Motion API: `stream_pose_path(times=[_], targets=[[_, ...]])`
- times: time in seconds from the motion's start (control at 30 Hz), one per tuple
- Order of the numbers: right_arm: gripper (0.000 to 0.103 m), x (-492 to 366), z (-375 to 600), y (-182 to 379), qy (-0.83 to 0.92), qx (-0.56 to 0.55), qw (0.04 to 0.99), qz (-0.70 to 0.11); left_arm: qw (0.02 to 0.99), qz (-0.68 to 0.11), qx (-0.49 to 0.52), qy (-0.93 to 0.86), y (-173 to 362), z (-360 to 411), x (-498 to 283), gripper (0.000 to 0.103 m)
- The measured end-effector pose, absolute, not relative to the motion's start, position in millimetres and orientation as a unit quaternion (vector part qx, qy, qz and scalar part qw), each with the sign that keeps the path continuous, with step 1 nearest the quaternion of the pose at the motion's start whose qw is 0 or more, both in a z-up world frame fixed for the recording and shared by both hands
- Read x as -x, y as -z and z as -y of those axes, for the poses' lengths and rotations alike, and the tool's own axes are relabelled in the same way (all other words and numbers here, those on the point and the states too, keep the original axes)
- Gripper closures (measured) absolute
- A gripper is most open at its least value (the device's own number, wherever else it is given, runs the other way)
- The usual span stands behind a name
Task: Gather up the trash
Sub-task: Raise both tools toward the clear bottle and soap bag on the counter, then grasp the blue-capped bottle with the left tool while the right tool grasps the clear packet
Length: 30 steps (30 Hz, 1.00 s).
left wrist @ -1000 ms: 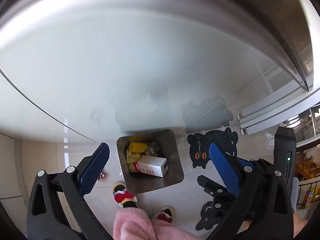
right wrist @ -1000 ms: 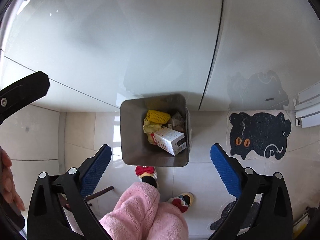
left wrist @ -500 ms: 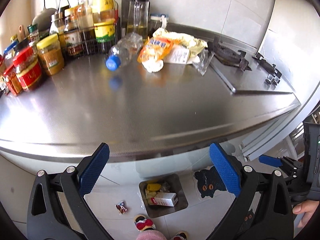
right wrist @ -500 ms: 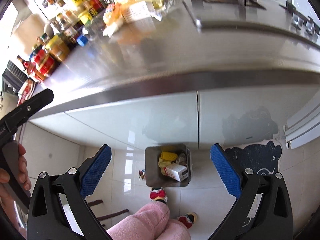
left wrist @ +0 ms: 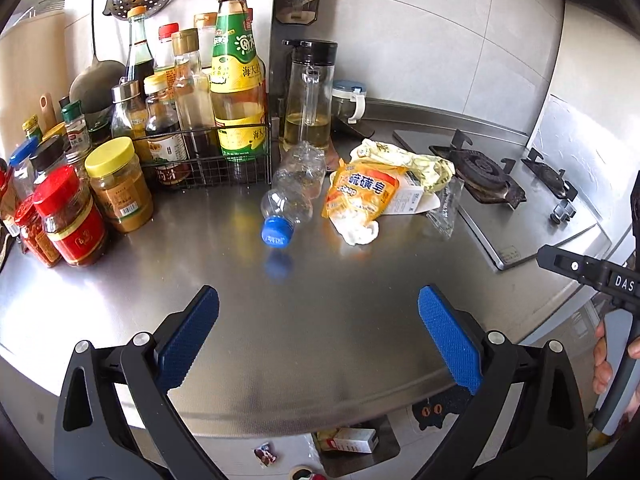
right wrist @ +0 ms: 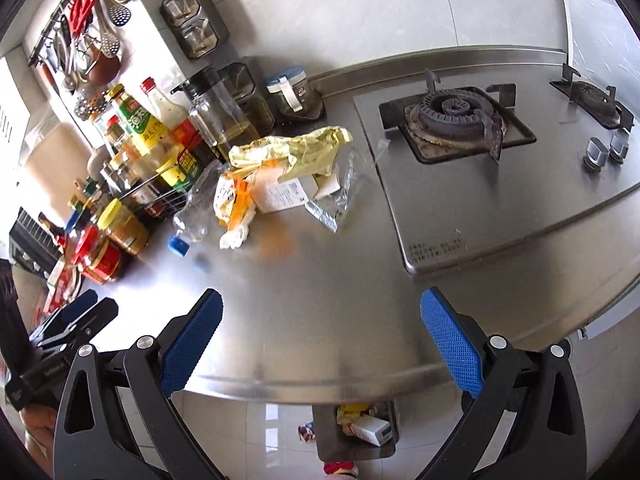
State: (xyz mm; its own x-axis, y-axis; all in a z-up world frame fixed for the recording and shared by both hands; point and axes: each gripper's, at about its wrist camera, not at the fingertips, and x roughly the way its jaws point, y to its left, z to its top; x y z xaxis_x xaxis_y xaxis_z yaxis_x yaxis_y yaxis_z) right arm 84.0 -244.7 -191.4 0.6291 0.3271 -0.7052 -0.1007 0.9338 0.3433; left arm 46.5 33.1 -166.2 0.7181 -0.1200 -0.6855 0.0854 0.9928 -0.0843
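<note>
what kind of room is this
A home kitchen, most likely: a gas stove burner set into a steel countertop, with sauce and seasoning bottles crowded along the tiled wall.

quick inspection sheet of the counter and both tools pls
surface: steel counter, bare near the front edge
job's things: bottle lying down, blue cap toward camera; orange packet, yellow wrapper, clear wrapper and white box piled beside it; bin on the floor, partly filled
clutter: jars, rack of sauce bottles, oil dispenser
grippers: left tool open, empty; right tool open, empty
cables: nothing seen
surroundings: stove, tiled wall, cat mat
</note>
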Motion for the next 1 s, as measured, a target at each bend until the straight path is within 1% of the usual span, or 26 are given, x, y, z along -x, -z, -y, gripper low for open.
stream_pose_path(times=[0.13, 0.17, 0.2, 0.27, 0.3, 0.67, 0.73, 0.8, 0.83, 0.87, 0.9, 0.93, 0.97, 1.0], targets=[[0.006, -124, 240, 205, -0.097, -0.152, 0.883, -0.433, 0.925, -0.375, 0.017, 0.058, 172, -46, -79, 0.008], [0.014, -135, 239, 208, -0.096, -0.158, 0.88, -0.438, 0.925, -0.376, 0.016, 0.057, 174, -49, -87, 0.008], [0.028, -145, 238, 213, -0.099, -0.166, 0.875, -0.443, 0.924, -0.377, 0.015, 0.057, 176, -52, -95, 0.008], [0.042, -159, 236, 221, -0.088, -0.168, 0.871, -0.453, 0.923, -0.379, 0.016, 0.059, 179, -59, -109, 0.008], [0.045, -165, 235, 224, -0.082, -0.165, 0.871, -0.455, 0.923, -0.38, 0.017, 0.059, 181, -61, -116, 0.008], [0.046, -203, 238, 248, -0.048, -0.192, 0.859, -0.473, 0.903, -0.425, 0.003, 0.067, 223, -73, -179, 0.008], [0.046, -206, 238, 252, -0.045, -0.191, 0.857, -0.476, 0.899, -0.431, 0.001, 0.077, 230, -72, -182, 0.011], [0.046, -208, 237, 256, -0.041, -0.187, 0.856, -0.48, 0.895, -0.438, 0.0, 0.087, 235, -71, -185, 0.022], [0.046, -210, 235, 258, -0.04, -0.183, 0.856, -0.481, 0.894, -0.439, -0.001, 0.09, 237, -71, -186, 0.026], [0.048, -209, 233, 257, -0.04, -0.178, 0.859, -0.479, 0.893, -0.441, -0.002, 0.092, 238, -70, -187, 0.036], [0.05, -210, 232, 257, -0.043, -0.176, 0.859, -0.479, 0.892, -0.442, -0.002, 0.094, 240, -70, -188, 0.04], [0.052, -213, 231, 258, -0.047, -0.177, 0.858, -0.48, 0.892, -0.443, -0.003, 0.097, 240, -70, -189, 0.042], [0.059, -215, 229, 258, -0.052, -0.176, 0.857, -0.481, 0.891, -0.443, -0.003, 0.1, 242, -71, -189, 0.047], [0.07, -216, 226, 258, -0.055, -0.171, 0.857, -0.483, 0.89, -0.444, -0.005, 0.103, 243, -70, -189, 0.054]])
